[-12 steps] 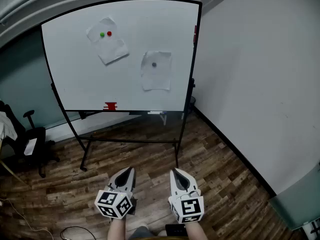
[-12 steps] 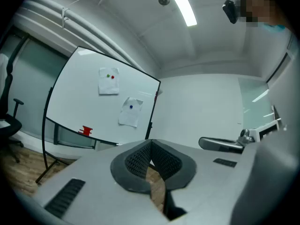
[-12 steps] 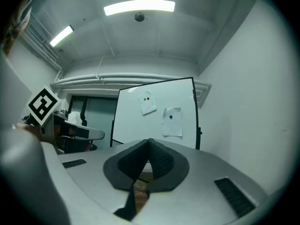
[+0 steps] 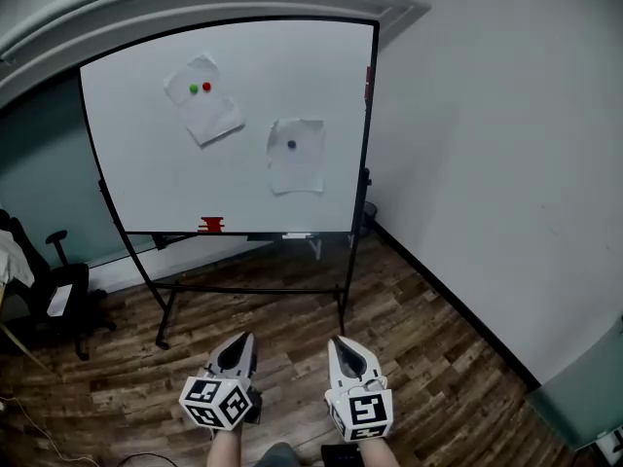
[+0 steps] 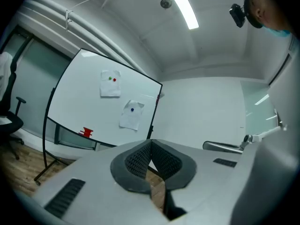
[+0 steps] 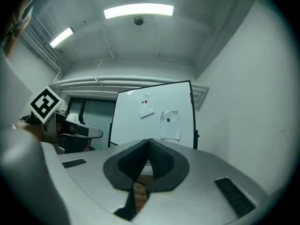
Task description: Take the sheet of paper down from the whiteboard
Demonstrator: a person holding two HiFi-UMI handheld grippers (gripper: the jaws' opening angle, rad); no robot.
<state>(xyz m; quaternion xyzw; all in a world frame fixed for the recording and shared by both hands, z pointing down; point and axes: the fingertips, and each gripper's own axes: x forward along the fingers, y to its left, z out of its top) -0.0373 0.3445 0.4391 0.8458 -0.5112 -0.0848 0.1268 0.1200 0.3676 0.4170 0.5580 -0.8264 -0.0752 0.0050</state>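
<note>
Paper hangs near board right edge, under one magnet; second sheet upper left. Left gripper and right gripper closed, empty, well apart from board. Approach step; next: step in, open a gripper.

On whiteboard, upper-left sheet and lower-right sheet; chair left

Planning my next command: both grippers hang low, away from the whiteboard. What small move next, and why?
Probably walk closer, raising the right gripper toward the right sheet. It and the left gripper are shut, low, well short of the whiteboard, where one dark magnet pins that sheet.
</note>
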